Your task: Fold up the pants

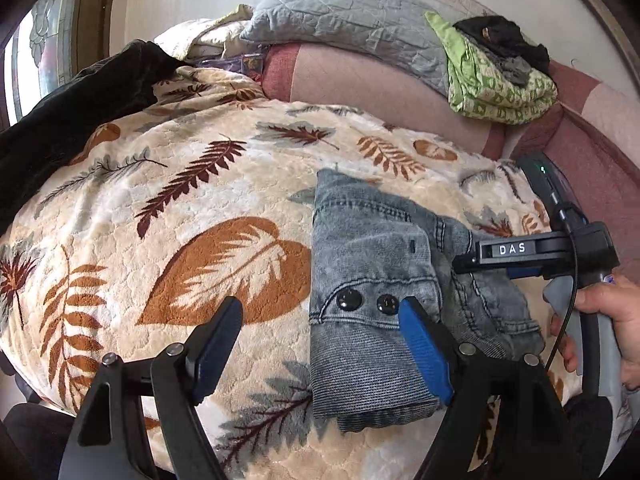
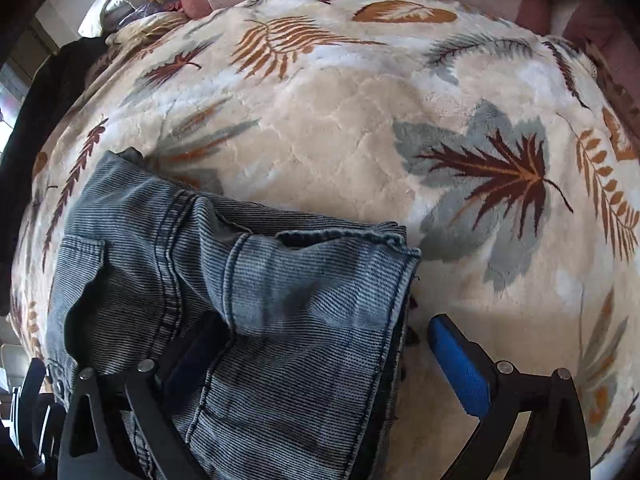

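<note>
I see the folded grey pants [image 1: 376, 280] lying on the leaf-print blanket [image 1: 200, 208], ahead of my left hand-held gripper [image 1: 320, 320], whose jaws gape wide and empty. My right hand-held gripper [image 2: 320, 344] straddles the pants' edge, jaws wide.

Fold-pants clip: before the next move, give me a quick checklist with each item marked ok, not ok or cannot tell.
1. Jeans folded into a compact bundle: ok.
2. Bundle resting on the leaf blanket: ok.
3. Left gripper jaws open and empty: ok.
4. Right gripper jaws open: ok.
5. Right gripper free of the denim: not ok, one finger sits under a fold.
6. Bundle edges lined up: cannot tell.
</note>
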`<state>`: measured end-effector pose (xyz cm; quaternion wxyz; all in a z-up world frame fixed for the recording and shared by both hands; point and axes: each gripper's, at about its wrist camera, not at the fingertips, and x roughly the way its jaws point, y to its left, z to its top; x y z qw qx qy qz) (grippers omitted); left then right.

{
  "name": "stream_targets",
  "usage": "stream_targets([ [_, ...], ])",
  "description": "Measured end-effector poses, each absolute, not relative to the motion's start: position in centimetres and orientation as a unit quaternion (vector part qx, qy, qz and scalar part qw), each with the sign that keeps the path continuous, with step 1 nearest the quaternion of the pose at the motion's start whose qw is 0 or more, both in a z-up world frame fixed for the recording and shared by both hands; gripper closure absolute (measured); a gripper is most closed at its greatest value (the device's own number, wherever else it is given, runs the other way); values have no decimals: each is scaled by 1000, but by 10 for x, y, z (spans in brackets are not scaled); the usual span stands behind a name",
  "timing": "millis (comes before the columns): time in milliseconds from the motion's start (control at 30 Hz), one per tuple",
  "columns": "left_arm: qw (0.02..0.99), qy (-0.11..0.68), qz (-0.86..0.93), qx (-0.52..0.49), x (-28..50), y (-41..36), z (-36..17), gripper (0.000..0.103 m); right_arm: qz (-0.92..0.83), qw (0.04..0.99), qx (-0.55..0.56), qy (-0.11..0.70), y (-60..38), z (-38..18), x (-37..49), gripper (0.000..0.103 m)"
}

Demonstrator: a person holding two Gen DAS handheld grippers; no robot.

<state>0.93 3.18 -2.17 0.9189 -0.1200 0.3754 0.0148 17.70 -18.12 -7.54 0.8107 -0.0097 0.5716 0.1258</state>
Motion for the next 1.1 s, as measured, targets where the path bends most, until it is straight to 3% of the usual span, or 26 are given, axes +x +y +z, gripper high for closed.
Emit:
stream_targets([
  [333,872,405,-64,-269,19,64,-49,22,218,820,-22,528,-125,14,186,0],
  [800,842,422,-115,-314,32,65,-66,22,212,725,-179,630,29,-31,257,3],
  [867,845,424,-117,-305,33,61,-66,22,200,714,-194,642,36,-45,262,15],
  [900,846,424,-119,-299,33,58,-66,22,201,704,-195,653,39,-52,264,33],
  [933,848,424,-121,-294,33,56,-65,22,196,696,-200,661,40,-59,264,57],
  [1033,847,427,-128,-288,33,51,-66,23,198,691,-220,659,41,-64,260,75],
  [1100,846,431,-134,-283,34,47,-67,25,197,702,-227,645,39,-57,257,77],
])
